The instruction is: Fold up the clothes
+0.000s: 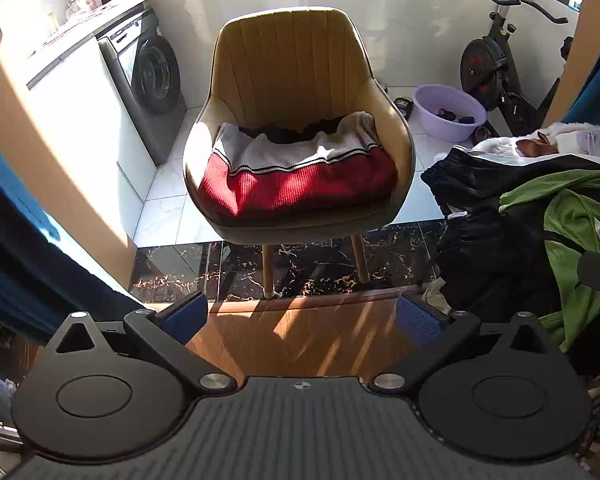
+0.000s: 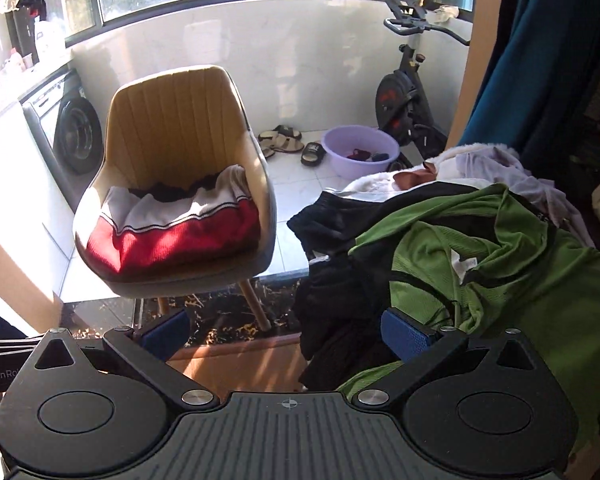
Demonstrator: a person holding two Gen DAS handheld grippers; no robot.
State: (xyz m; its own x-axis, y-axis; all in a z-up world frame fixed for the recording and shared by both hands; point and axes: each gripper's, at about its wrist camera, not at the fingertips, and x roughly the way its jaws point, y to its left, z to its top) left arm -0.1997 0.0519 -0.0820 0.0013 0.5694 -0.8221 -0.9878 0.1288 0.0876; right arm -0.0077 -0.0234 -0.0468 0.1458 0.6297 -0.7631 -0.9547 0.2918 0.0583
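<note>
A folded red and cream knit sweater (image 1: 300,176) lies on the seat of a mustard armchair (image 1: 292,68), with a dark garment behind it. In the right wrist view the same sweater (image 2: 176,236) sits on the chair (image 2: 172,120) at left. A heap of unfolded clothes rises at right: a green shirt (image 2: 492,264), black garments (image 2: 340,304) and a white fleece (image 2: 460,164). My left gripper (image 1: 302,318) hangs open above the wooden floor, short of the chair. Beside the heap my right gripper (image 2: 286,336) stands open, its right pad (image 2: 406,338) close to the black cloth.
A washing machine (image 1: 148,80) and white cabinet stand at left. A lilac basin (image 2: 360,152), sandals (image 2: 284,142) and an exercise bike (image 2: 404,92) sit on the tiled floor behind. Blue curtains (image 2: 540,60) hang at the sides. A black marble strip (image 1: 300,264) separates wood from tile.
</note>
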